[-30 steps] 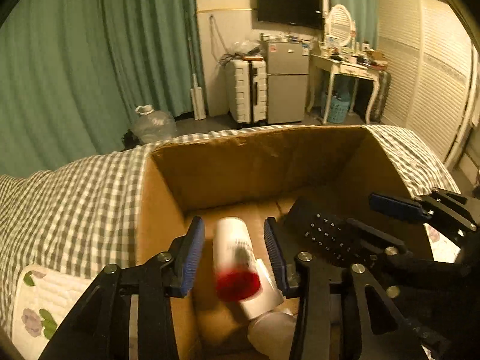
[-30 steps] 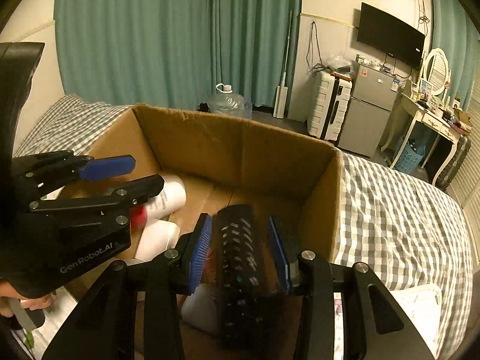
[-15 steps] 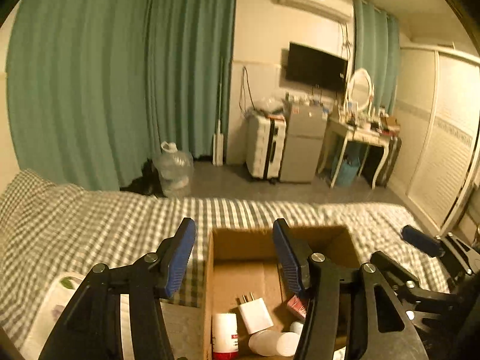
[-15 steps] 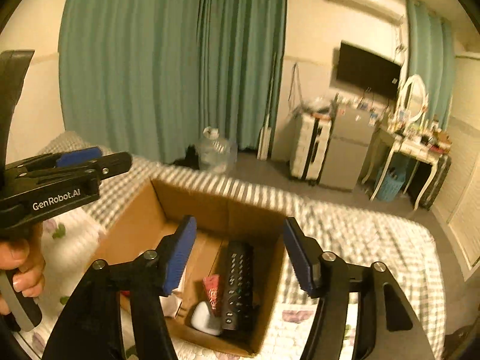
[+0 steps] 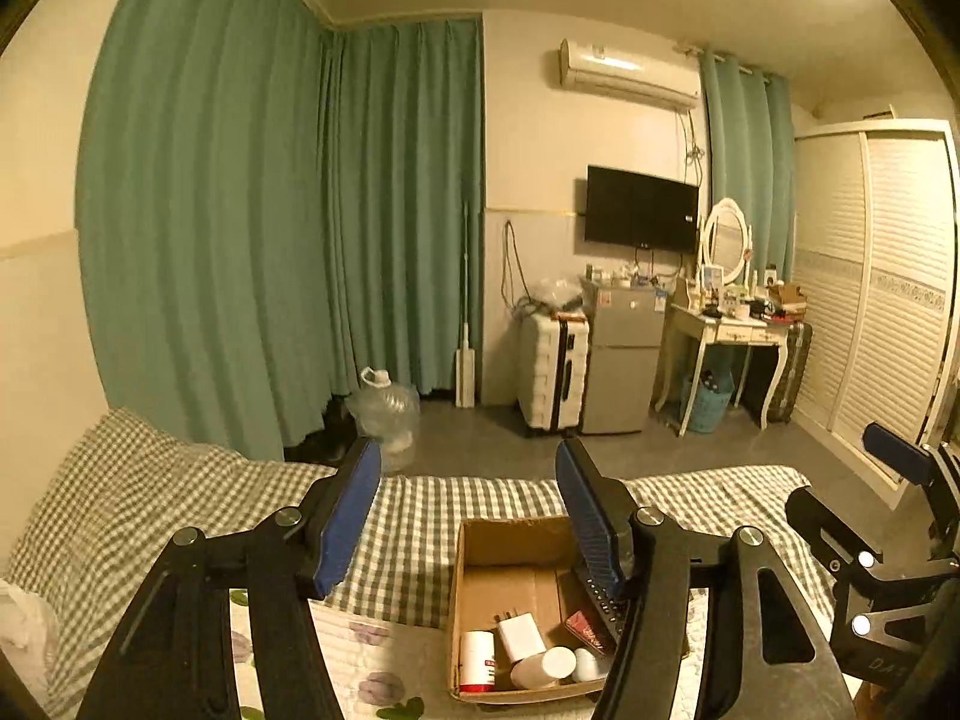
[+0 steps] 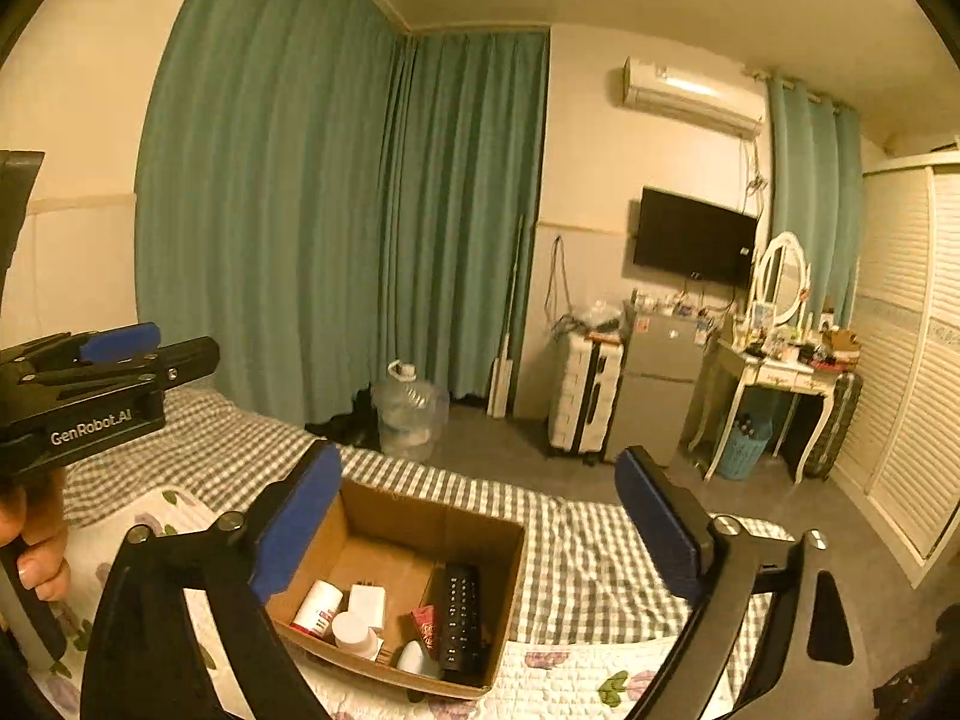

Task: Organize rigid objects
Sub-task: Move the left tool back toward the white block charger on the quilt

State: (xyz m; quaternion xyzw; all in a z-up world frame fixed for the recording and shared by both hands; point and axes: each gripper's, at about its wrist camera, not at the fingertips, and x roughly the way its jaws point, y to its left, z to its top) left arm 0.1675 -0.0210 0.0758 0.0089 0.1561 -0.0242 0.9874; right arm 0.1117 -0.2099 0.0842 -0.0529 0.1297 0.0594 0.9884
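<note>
Nearest in each wrist view are the tools themselves. The left tool [image 5: 468, 510] has its blue pads well apart and the jaws are opening, with nothing between them but the view of the bed beyond. The right tool [image 6: 480, 516] stands wider, its jaws also opening and also empty. Both hang above the bed and clear of everything, which reads as a release just completed, not a reach for a new item. A hand [image 6: 33, 546] on the left tool's handle shows at the left edge of the right wrist view.

Below them, on a floral quilt [image 6: 570, 675] spread over the checked bedcover [image 5: 180, 492], sits an open cardboard box [image 6: 384, 510]. The task's items lie gathered inside it: a white bottle with a red cap [image 6: 316, 606] at the left, a white charger plug [image 6: 367, 603] and a round white jar [image 6: 354, 631] beside it, a small red packet [image 6: 426, 624] in the middle, a pale rounded object [image 6: 414, 657] near the front wall, and a black remote control [image 6: 459, 615] lying lengthwise along the right side. Collecting them in one box is plainly the point of the tidying.

Farther off stand green curtains [image 5: 270, 240], a water jug [image 5: 384, 411], a white suitcase [image 5: 552, 372], a small fridge [image 5: 624, 354] and a dressing table [image 5: 732, 330].
</note>
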